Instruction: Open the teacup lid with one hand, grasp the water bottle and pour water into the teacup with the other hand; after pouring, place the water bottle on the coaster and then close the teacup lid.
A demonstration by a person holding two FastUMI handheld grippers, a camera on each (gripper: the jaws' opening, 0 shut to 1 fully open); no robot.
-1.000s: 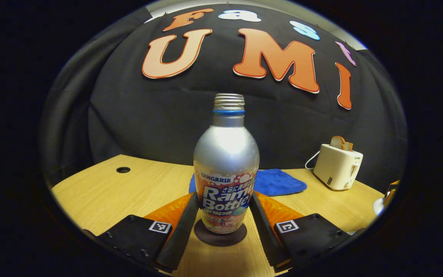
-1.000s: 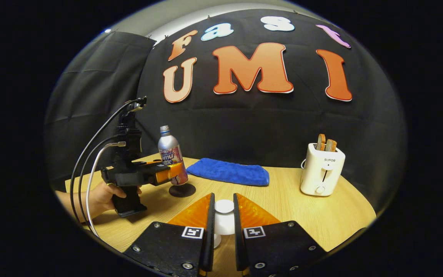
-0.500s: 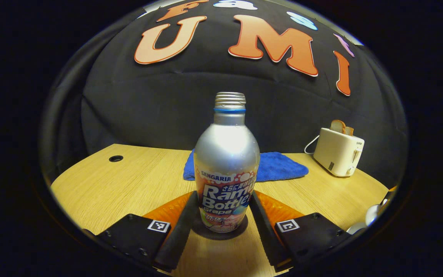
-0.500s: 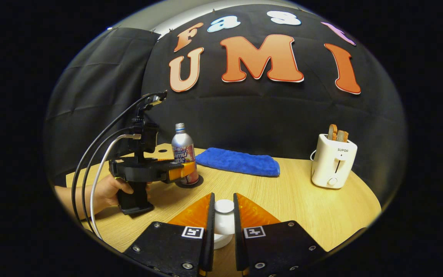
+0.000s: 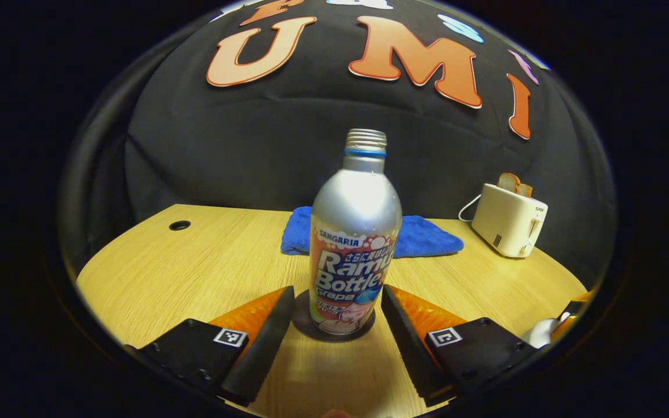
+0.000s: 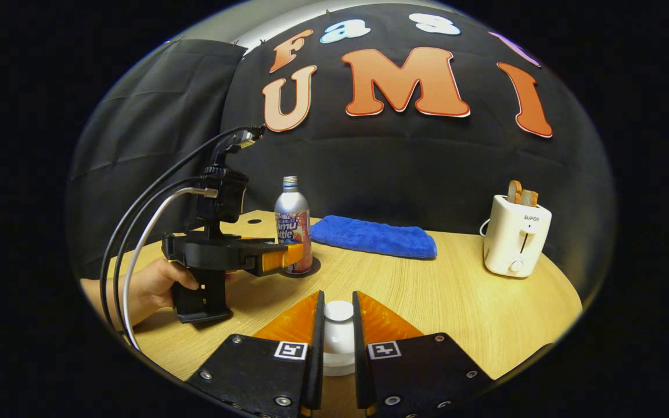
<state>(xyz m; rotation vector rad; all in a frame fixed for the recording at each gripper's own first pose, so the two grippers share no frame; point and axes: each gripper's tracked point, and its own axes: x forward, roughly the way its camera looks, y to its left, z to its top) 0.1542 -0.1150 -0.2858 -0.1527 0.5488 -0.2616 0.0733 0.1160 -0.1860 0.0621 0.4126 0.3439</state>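
A: Two risks we log here. First, the water bottle (image 5: pixel 355 232) stands upright on the dark coaster (image 5: pixel 305 322), and the left gripper (image 5: pixel 334 316) sits low with a finger on either side of the bottle's base. If we draw that gripper back at a skew, one finger could clip the bottle and tip it; its neck has no cap, so any water left inside would run out over the bench (image 5: pixel 195 261).

B: Agreed. Jaws there?

A: Spread, with bench showing in the gap on both sides of the bottle. We read no contact. From the right gripper view the same gripper (image 6: pixel 302 255) reaches in beside the bottle (image 6: pixel 292 232), a hand (image 6: pixel 151 284) on its grip.

B: Second risk?

A: The teacup lid (image 6: pixel 338 325). The right gripper (image 6: pixel 337 325) has its jaws pinching the white knob, one finger on each side. The teacup below is hidden by the fingers, so we cannot tell whether the lid is seated or raised. Lowered off-centre, the lid could catch the rim and slip from the pinch.

B: Bystanders?

A: The blue cloth (image 6: pixel 372 237) lies just behind the bottle and the toaster (image 6: pixel 514 235) stands well apart to the right; neither is in the way.
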